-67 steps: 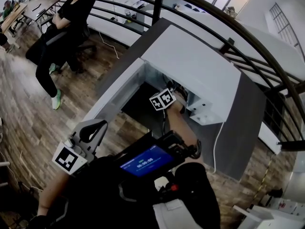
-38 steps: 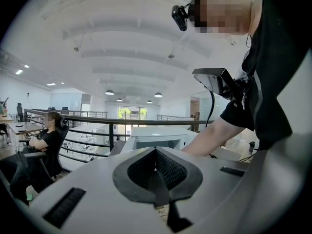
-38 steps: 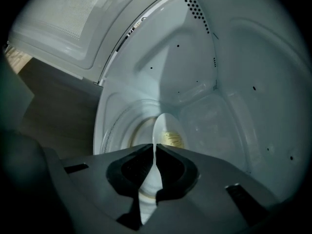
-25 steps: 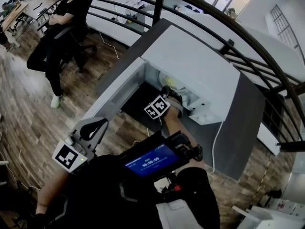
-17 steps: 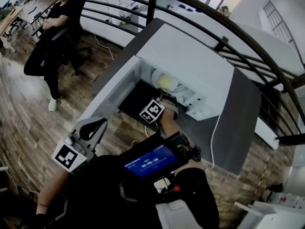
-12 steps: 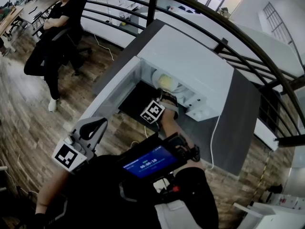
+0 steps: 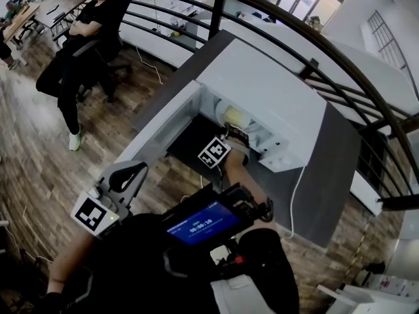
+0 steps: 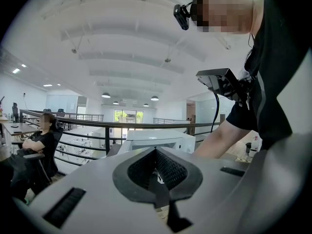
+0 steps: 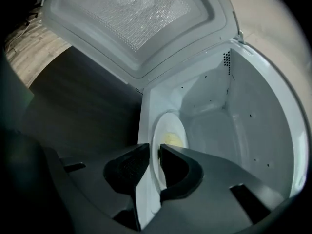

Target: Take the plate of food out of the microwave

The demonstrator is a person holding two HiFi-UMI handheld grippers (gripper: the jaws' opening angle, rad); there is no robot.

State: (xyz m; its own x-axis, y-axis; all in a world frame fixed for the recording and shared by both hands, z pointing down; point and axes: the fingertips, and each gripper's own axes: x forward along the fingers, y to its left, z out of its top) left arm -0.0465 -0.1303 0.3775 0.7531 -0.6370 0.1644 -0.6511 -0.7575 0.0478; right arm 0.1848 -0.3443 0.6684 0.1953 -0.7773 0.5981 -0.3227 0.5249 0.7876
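Observation:
A white microwave (image 7: 262,90) stands on a dark counter with its door (image 7: 154,133) swung open. Inside lies a white plate (image 7: 230,115) of yellow food (image 9: 171,139). My right gripper (image 7: 229,136) reaches into the cavity. In the right gripper view its jaws have just been opening, and my right gripper (image 9: 155,156) is open. It straddles the near rim of the plate (image 9: 165,126) with a narrow gap showing. My left gripper (image 7: 131,172) hangs back at the lower left, away from the microwave. In its own view the left gripper (image 8: 156,151) is shut on nothing.
The open door (image 9: 131,18) fills the top of the right gripper view. A white cable (image 7: 298,195) runs down the counter's right side. A curved railing (image 7: 314,51) passes behind. A person (image 7: 85,38) sits on a chair at the upper left.
The right gripper has stayed at the microwave's mouth, and its marker cube has rolled a little. The left gripper has not moved. The head view has shifted slightly.

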